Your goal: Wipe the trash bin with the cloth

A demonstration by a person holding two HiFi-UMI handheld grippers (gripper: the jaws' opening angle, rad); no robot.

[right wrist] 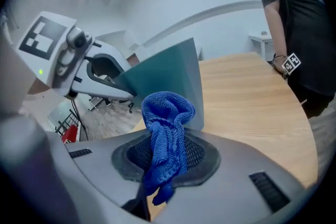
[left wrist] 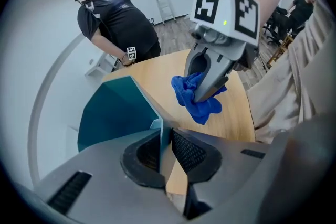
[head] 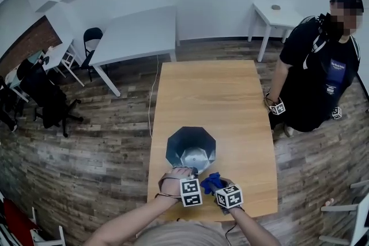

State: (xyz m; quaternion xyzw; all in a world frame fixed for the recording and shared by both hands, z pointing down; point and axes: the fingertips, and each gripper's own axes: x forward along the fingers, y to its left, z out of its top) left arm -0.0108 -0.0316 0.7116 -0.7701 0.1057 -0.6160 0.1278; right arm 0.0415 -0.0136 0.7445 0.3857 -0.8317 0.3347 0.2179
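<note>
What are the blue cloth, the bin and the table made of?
The blue cloth looks like soft fuzzy microfibre: knitted texture, floppy folds. The bin seems a thin stiff sheet with flat sides, matte teal outside, shiny silver inside; plastic or metal, I cannot tell. The table looks like pale wood with grain lines and a smooth finish; maybe laminate.

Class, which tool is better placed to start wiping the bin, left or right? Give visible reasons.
Right. The right tool is shut on the cloth, right beside the bin. The left tool grips the bin's rim, probably steadying it.
</note>
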